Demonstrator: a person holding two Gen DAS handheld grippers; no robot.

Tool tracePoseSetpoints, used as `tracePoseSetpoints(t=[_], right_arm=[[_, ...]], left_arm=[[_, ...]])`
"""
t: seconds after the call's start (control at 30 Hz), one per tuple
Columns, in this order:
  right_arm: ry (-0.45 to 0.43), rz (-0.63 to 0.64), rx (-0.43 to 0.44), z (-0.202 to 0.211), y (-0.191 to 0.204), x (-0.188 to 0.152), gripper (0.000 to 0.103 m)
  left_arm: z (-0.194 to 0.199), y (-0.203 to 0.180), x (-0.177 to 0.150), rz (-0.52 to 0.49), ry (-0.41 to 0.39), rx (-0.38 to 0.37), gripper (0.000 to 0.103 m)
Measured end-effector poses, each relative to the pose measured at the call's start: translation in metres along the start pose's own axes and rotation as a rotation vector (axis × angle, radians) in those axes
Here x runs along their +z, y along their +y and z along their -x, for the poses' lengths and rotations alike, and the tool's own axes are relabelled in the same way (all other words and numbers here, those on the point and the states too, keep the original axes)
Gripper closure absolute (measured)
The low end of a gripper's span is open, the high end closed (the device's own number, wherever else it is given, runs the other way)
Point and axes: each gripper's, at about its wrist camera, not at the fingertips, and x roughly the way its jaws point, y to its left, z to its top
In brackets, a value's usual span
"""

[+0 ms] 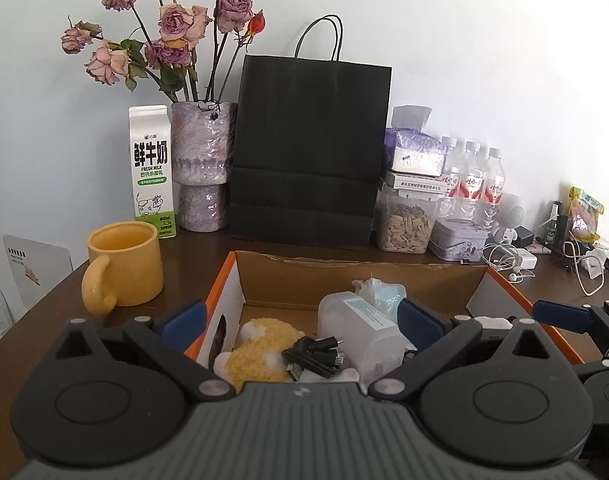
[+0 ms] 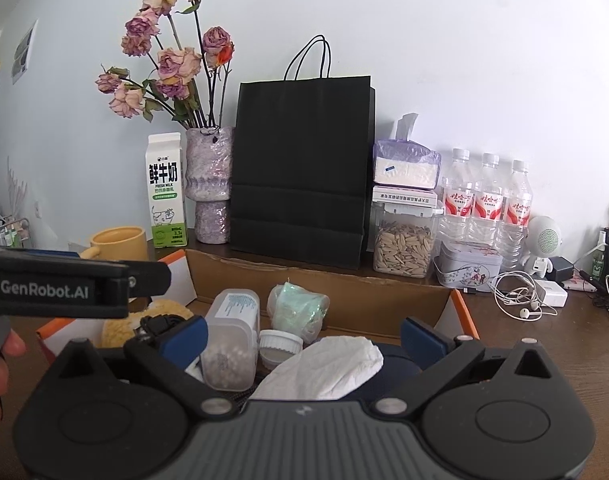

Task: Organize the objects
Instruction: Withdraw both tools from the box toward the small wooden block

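Yellow mug (image 1: 124, 264): stood upright on the tabletop (image 1: 56, 300) at far left, handle turned toward the near left.
Milk carton (image 1: 152, 172): upright behind the mug, printed "FRESH MILK" under large Chinese characters, with a cow drawing low on the front.
Vase (image 1: 202, 168): purple, just right of the carton, holding dried roses.
Left gripper (image 1: 300, 320): released, jaws spread wide over the near left part of the box, nothing between the pads; in the right wrist view its side read "GenRobot.AI".
Cardboard box (image 1: 356, 276): open-topped with orange outer walls, near centre of the tabletop, in front of the black paper bag (image 1: 308, 148).
Yellow plush (image 1: 260, 352): lay in the near left of the box, with a black cable (image 1: 316, 356) bundled on it.
Clear container (image 2: 230, 336): lay on its side in the box, long axis running near to far, white label on its far end; print too small to read.
Green-wrapped bundle (image 2: 296, 308): at the far wall of the box, just right of the container.
White cloth (image 2: 324, 368): crumpled in the near right of the box.
Right gripper (image 2: 302, 338): released, jaws wide apart above the white cloth, pads touching nothing.
Water bottles (image 2: 486, 200): three upright at the far right, red labels with Chinese writing.
Earphones (image 2: 520, 300): white, tangled on the tabletop at right.
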Motion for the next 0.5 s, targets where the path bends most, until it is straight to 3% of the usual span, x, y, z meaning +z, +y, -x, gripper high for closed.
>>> tracePoseSetpoints(t=[0.5], right_arm=[[0.033, 0.015, -0.011, 0.044, 0.008, -0.025, 0.000]], left_arm=[[0.042, 0.016, -0.025, -0.009, 0.040, 0.033, 0.000]])
